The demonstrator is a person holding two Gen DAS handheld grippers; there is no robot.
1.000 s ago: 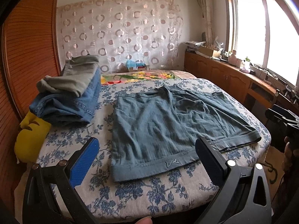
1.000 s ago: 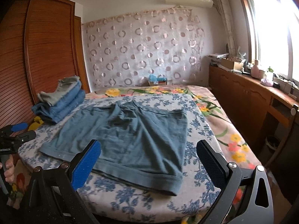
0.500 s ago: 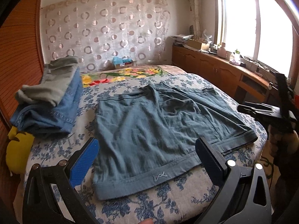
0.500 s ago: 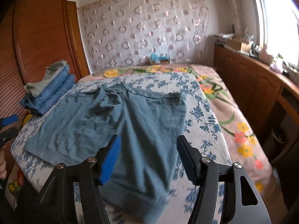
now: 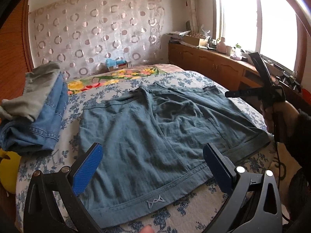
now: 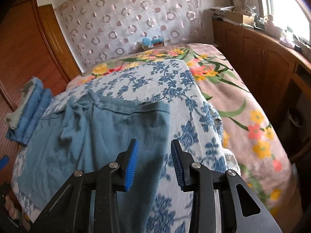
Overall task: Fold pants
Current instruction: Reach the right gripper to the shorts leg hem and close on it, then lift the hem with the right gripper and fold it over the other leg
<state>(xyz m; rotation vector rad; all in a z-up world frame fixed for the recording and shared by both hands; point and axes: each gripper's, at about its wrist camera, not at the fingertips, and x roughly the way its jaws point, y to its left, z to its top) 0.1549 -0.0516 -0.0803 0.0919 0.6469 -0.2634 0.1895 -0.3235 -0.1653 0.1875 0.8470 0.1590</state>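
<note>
- Right gripper: jaws, wide a second ago, closing over the pants' edge near the bed's near corner; fold beginning.
- Left gripper: jaws released, empty.

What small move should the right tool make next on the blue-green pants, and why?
Probably lower the right tool onto the pants edge. Its jaws are closing, the pants' right edge lies between them, but the pads do not press the cloth yet. The left tool is wide open over the hem.
</note>
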